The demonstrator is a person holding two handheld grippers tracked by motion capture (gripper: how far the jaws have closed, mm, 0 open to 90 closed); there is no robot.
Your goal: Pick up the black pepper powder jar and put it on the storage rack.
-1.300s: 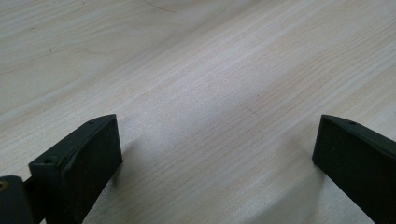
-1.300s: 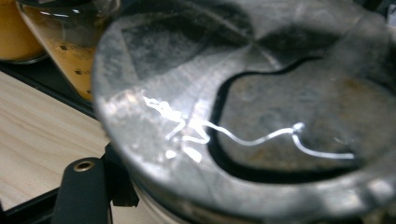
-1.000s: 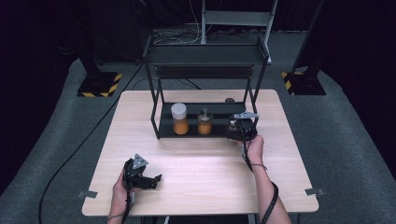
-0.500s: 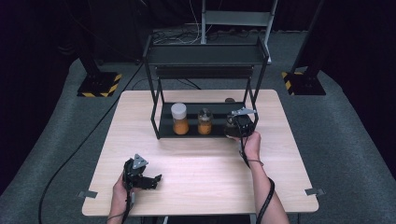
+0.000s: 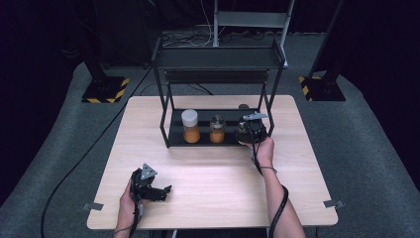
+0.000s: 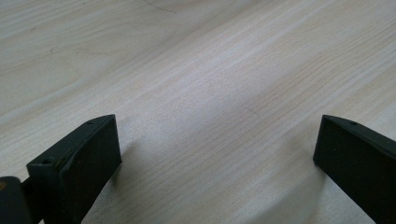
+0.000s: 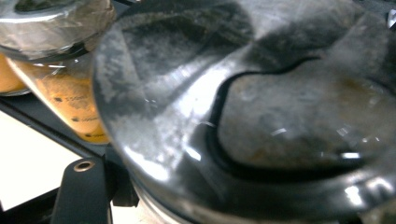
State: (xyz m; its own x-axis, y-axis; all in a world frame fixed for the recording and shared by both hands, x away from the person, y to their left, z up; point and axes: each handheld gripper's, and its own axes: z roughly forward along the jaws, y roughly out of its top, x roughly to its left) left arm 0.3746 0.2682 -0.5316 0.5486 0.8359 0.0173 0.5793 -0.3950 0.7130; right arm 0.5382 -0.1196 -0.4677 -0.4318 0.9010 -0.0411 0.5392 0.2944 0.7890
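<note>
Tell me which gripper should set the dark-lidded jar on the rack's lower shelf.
Right. The right gripper is already at the shelf around the jar; the left gripper lies open on the table.

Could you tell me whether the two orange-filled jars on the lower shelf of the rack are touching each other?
Apart. The high view shows a strip of dark shelf between the white-lidded jar and the smaller jar.

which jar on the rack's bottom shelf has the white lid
The leftmost jar, tallest of the row, with orange contents under a white lid. The middle jar is shorter with a clear top; the dark-lidded jar sits at the right claw.
</note>
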